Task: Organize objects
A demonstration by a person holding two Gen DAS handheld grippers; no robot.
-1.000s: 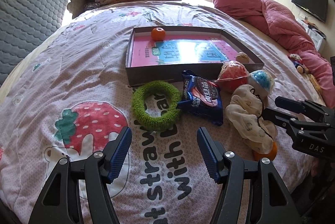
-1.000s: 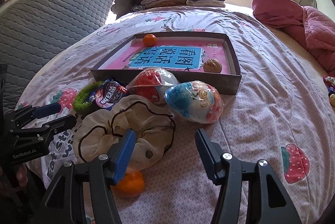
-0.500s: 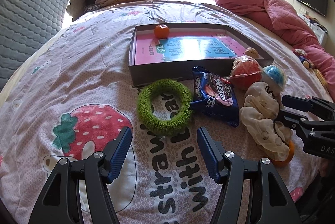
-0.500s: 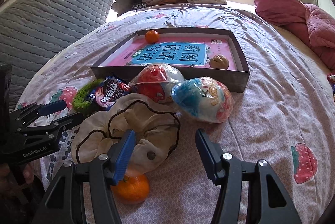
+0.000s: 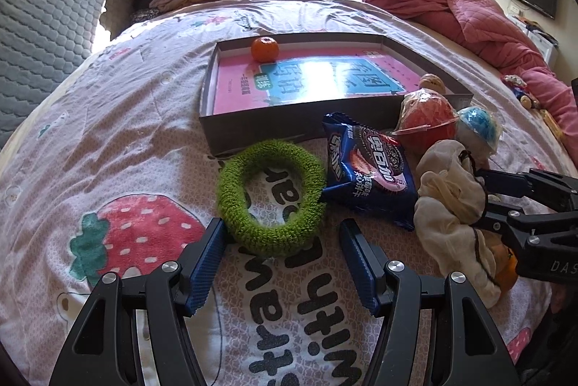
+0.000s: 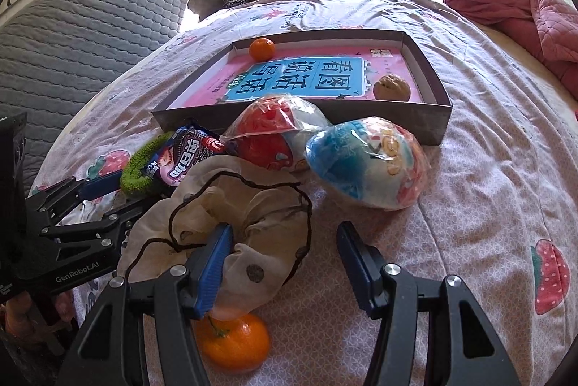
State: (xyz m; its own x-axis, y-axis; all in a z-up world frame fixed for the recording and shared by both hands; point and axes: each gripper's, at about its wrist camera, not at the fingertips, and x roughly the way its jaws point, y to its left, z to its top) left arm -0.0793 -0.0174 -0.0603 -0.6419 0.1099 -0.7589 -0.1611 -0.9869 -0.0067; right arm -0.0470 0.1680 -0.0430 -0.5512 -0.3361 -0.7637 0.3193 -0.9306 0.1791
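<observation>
The left gripper [image 5: 281, 259] hangs with jaws spread just short of the green ring [image 5: 271, 196], which lies on the bedspread [image 5: 108, 133] against the box [image 5: 289, 129] front. The right gripper [image 6: 283, 265], jaws spread too, is over the cream pouch [image 6: 234, 202]. Only the right view shows the near orange [image 6: 234, 342] whole, and the walnut [image 6: 392, 87] inside the box. The cookie pack [image 5: 368, 165] overlaps the ring's edge.

Ring [image 5: 271, 196] left of snack packet [image 5: 368, 169]
</observation>
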